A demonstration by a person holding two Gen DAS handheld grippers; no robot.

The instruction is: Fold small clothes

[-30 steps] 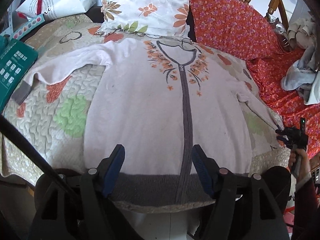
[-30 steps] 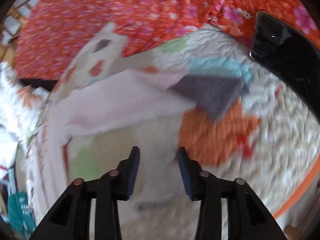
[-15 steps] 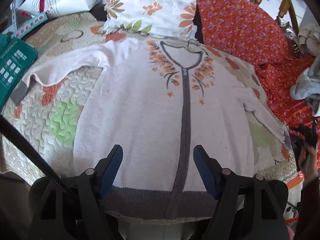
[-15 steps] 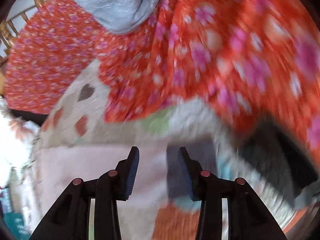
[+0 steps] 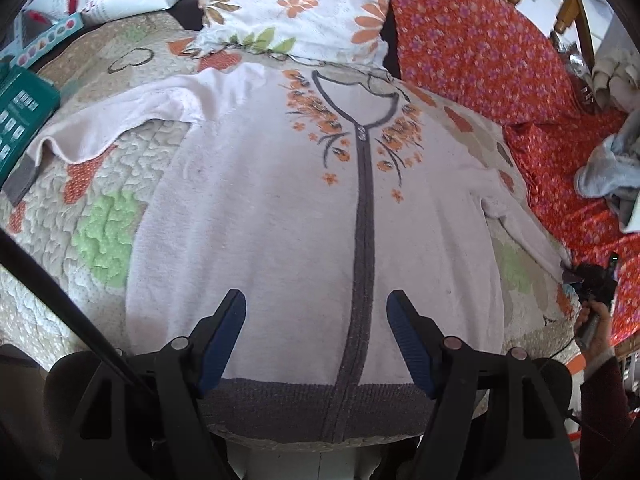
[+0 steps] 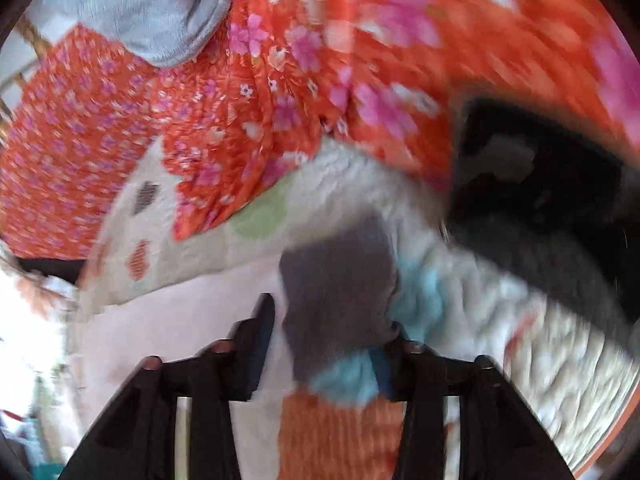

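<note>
A small pale pink zip cardigan [image 5: 280, 216] with grey trim and orange flower embroidery lies flat, front up, on a patchwork quilt [image 5: 100, 236]. My left gripper [image 5: 316, 320] is open and empty, hovering above the grey hem. The left sleeve stretches to the far left, the right sleeve runs down to the right edge. My right gripper [image 6: 328, 328] is open, its jaws on either side of the grey cuff [image 6: 340, 280] of the right sleeve; the view is blurred. It also shows in the left wrist view [image 5: 592, 280], at that cuff.
A floral pillow [image 5: 296, 4] lies beyond the collar. An orange floral cloth [image 5: 480, 48] covers the right side, with a grey garment [image 5: 608, 172] on it. A teal box [image 5: 20, 120] is at the far left. A black object [image 6: 540, 184] lies right of the cuff.
My left gripper has pulled back and risen a little above the hem. My right gripper has swung around to the grey cuff, which now sits between its fingers.
</note>
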